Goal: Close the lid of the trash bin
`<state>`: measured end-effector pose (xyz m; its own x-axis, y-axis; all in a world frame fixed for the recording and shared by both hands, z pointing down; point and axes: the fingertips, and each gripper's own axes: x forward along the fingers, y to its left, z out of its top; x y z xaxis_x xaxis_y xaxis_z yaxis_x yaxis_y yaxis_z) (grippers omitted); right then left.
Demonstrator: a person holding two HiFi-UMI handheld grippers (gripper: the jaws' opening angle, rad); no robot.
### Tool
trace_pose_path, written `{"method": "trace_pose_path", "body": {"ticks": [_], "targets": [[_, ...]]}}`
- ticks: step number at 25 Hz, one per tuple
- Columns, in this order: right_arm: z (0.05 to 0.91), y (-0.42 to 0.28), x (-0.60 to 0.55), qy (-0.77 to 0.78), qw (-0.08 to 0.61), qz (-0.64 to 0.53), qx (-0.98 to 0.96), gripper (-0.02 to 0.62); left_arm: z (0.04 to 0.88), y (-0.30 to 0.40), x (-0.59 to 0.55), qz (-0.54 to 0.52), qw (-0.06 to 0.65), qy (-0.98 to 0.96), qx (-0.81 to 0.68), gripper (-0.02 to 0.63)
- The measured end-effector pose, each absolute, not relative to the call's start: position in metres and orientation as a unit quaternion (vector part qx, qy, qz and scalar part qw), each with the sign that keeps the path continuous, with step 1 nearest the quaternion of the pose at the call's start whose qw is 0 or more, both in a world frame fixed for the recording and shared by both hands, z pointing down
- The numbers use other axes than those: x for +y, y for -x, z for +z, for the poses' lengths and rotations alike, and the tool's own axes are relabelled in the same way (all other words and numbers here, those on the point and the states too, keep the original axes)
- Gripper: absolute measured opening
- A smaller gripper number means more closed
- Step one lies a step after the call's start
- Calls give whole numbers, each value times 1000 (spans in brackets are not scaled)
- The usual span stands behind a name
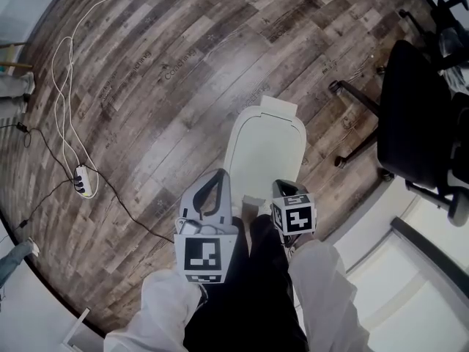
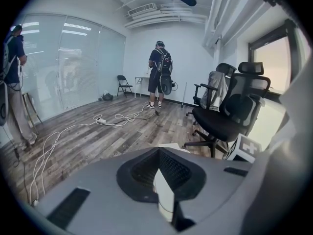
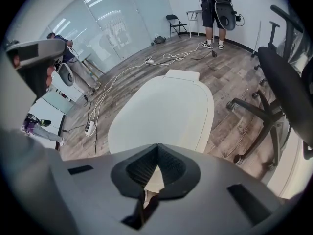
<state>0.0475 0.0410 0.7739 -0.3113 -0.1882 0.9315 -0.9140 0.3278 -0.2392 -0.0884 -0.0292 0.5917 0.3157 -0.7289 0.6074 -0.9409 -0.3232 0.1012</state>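
Note:
A white trash bin point(image 1: 265, 152) stands on the wood floor just in front of my legs; its lid point(image 3: 166, 111) lies flat over the top. My left gripper point(image 1: 221, 174) hovers over the bin's near left corner, its jaws meeting at the tip and holding nothing. My right gripper point(image 1: 283, 188) hangs over the near right edge, also shut and empty. In the left gripper view the shut left gripper point(image 2: 159, 150) points over the bin's far corner point(image 2: 172, 146). In the right gripper view the shut right gripper point(image 3: 157, 146) looks down along the lid.
A black office chair point(image 1: 418, 123) stands right of the bin, its base legs point(image 1: 355, 97) reaching close. A white cable and power strip point(image 1: 82, 182) lie on the floor to the left. A person point(image 2: 160, 72) stands at the room's far end, another point(image 2: 12, 82) at the left.

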Motion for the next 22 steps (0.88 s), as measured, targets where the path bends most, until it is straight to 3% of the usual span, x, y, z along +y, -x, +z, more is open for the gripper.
{"method": "trace_pose_path", "body": {"ticks": [22], "targets": [[783, -45, 40, -392, 453, 384, -703, 23, 604, 87, -22, 243, 223, -778, -535, 5]]}}
